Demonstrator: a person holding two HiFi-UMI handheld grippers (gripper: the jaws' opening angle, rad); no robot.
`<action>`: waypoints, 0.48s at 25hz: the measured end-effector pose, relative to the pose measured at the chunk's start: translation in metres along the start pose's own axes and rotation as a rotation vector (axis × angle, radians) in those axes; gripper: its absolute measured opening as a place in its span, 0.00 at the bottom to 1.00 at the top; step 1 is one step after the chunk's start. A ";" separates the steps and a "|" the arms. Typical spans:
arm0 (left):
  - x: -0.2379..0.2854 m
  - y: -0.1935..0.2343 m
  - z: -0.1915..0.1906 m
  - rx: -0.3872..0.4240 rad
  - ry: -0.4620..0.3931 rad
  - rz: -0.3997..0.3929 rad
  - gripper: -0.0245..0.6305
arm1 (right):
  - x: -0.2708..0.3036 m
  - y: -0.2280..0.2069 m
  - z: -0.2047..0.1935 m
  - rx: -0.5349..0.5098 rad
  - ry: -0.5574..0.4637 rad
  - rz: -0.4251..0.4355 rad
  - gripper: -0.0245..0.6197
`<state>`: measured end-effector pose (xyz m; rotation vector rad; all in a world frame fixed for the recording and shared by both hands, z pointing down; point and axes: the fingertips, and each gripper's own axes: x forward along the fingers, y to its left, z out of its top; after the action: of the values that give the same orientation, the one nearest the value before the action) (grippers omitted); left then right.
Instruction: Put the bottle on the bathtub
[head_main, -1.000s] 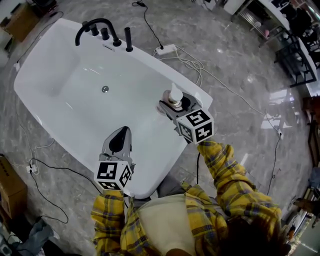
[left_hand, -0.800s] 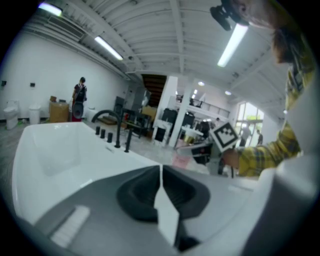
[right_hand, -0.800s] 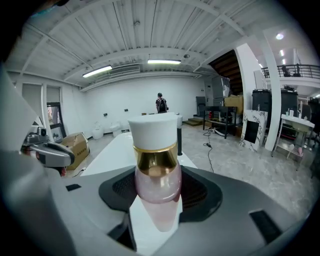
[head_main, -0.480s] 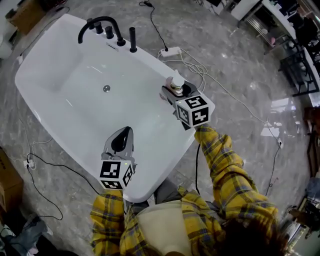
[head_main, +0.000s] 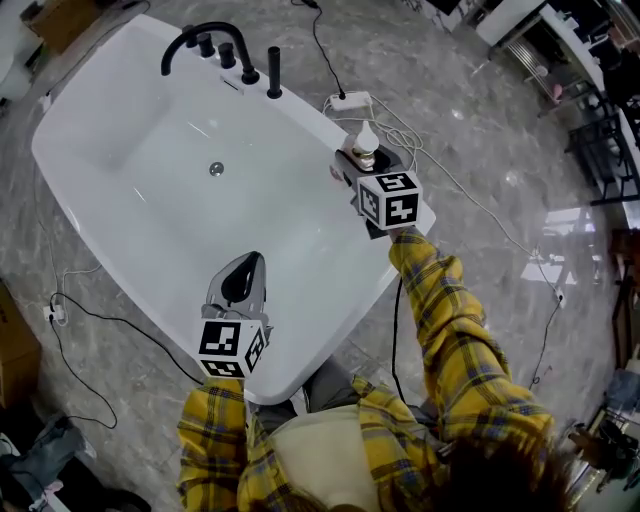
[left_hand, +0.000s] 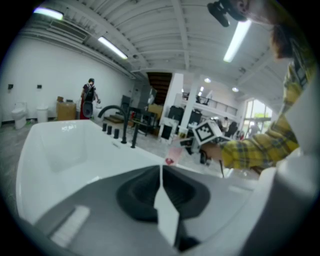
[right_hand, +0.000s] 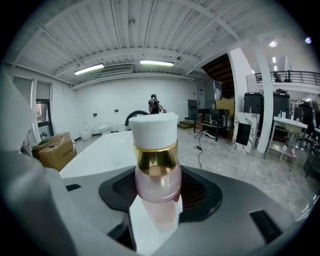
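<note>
White oval bathtub (head_main: 150, 130) fills the head view. Left tool (head_main: 240, 285) hangs over the near rim, its jaws closed together on nothing. Right tool (head_main: 362, 162) is clamped on the pink glass bottle with gold collar and white cap (right_hand: 155, 170) and has carried it farther along the right-hand rim over the last second. Contact with the rim cannot be confirmed. Lowering and release appear to remain.

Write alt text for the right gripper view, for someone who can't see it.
The right gripper is shut on a translucent pink bottle with a gold collar and white cap, filling the centre. Behind it lie a white bathtub and, at left, a cardboard box.
</note>
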<state>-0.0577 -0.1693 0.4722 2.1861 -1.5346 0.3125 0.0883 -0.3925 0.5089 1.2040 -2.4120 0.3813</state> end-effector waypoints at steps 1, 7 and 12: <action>0.000 0.000 -0.002 -0.002 0.002 0.002 0.05 | 0.003 -0.004 -0.001 0.000 0.000 -0.007 0.39; 0.000 0.004 -0.010 -0.008 0.017 0.012 0.05 | 0.024 -0.029 0.001 -0.004 -0.005 -0.055 0.39; -0.002 0.010 -0.014 0.001 0.022 0.020 0.05 | 0.041 -0.041 -0.001 0.006 -0.006 -0.087 0.39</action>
<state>-0.0668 -0.1638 0.4862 2.1620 -1.5452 0.3430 0.0998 -0.4449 0.5323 1.3089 -2.3555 0.3600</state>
